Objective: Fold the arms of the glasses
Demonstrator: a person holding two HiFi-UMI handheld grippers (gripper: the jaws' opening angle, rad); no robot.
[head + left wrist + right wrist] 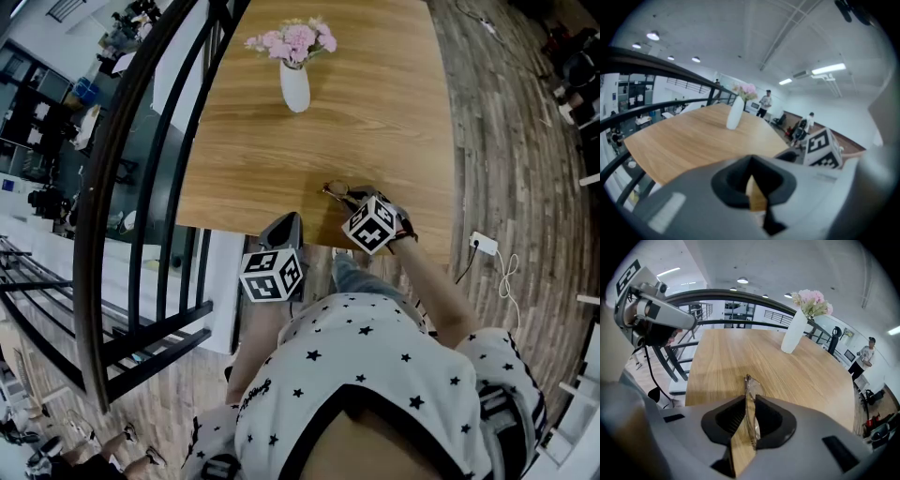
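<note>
The person wore a white short-sleeved shirt [366, 347] dotted with black stars, dark-edged at the neck. The left gripper [752, 180] and right gripper [749, 420] had smooth grey shells, with black pads [729, 420] lining the jaws. Behind the jaws each bore a cube [272, 275] of black-and-white square markers.

Smooth matt wood grain is being shown by the table [394, 122], glossy white glaze by the vase [294, 87], a thin metal-looking rim and clear lens by the glasses [753, 389], and matt grey plastic by the right gripper [749, 404].
</note>
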